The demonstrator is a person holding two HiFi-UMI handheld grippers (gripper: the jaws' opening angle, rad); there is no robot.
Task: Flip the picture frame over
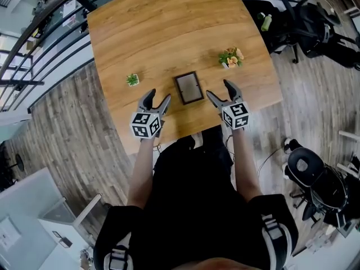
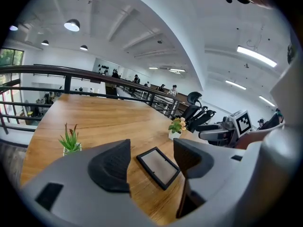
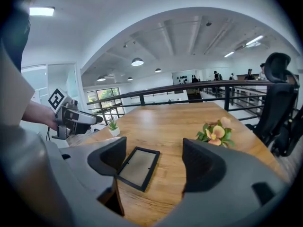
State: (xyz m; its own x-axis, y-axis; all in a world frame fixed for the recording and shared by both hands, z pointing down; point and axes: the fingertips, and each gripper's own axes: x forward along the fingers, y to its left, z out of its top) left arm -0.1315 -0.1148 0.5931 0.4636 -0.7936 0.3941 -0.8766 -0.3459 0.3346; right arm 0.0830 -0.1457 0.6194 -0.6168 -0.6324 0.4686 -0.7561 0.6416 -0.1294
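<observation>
Head view: picture frame point(image 1: 188, 87) beside right tool point(image 1: 217, 89)

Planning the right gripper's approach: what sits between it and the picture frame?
Nothing: in the head view only bare wooden table lies between the right gripper and the picture frame. The flower pot stands farther back.

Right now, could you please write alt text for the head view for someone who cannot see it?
A dark picture frame lies flat on a wooden table between the open left gripper and open right gripper. A green plant and a flowering plant stand beyond them.
</observation>
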